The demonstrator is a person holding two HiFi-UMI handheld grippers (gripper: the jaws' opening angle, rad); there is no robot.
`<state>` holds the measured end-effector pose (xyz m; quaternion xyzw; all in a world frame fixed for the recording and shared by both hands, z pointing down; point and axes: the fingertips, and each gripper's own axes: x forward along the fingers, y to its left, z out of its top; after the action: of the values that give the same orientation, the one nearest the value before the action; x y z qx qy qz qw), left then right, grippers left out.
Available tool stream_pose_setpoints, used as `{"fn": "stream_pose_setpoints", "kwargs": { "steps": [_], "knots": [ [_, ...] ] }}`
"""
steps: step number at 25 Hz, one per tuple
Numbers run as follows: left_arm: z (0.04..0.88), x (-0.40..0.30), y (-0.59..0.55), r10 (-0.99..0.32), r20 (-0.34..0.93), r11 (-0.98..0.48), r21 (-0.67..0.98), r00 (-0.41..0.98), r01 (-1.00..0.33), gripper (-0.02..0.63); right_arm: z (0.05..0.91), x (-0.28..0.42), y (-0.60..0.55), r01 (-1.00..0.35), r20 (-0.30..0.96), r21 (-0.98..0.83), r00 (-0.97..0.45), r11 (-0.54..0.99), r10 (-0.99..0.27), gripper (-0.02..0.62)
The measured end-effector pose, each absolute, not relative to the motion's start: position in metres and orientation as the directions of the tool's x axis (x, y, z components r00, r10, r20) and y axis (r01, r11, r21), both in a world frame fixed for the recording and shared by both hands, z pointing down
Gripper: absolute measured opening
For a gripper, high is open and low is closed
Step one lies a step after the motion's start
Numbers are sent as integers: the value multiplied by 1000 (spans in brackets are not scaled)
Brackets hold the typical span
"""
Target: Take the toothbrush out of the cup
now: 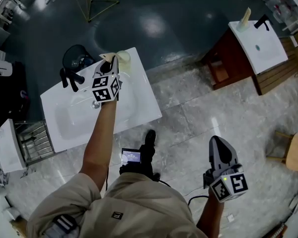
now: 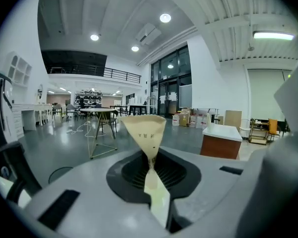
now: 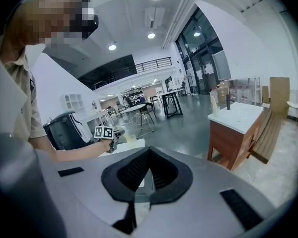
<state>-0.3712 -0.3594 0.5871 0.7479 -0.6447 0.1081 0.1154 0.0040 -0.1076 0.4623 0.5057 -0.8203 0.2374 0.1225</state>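
A cream toothbrush stands at the far right corner of the white sink counter, right beside the cream cup. My left gripper reaches across the counter and is shut on the toothbrush. In the left gripper view the pale handle runs up between the pressed jaws of the left gripper, with the tapered cup just beyond; whether the brush is still in the cup I cannot tell. My right gripper hangs low over the tiled floor, shut and empty; its pads meet.
A black faucet stands at the counter's far left by the basin. A dark round bin sits behind it. A second white vanity on a brown cabinet stands at the right, and a wooden stool at the right edge.
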Motion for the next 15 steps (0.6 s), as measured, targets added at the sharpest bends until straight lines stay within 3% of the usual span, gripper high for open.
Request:
{"fn": "stream_pose_setpoints", "kwargs": {
  "steps": [7,15],
  "knots": [
    [506,-359,-343,-961,186,-215,-41,204,-976,29,448,4,-108,-889,420,-258,-455,378,-785,4],
    [371,-298,-293,-907,-18,-415,-116,420,-902,29,435,5,-127,-898,407,-232,-438,373,-802,5]
  ]
}}
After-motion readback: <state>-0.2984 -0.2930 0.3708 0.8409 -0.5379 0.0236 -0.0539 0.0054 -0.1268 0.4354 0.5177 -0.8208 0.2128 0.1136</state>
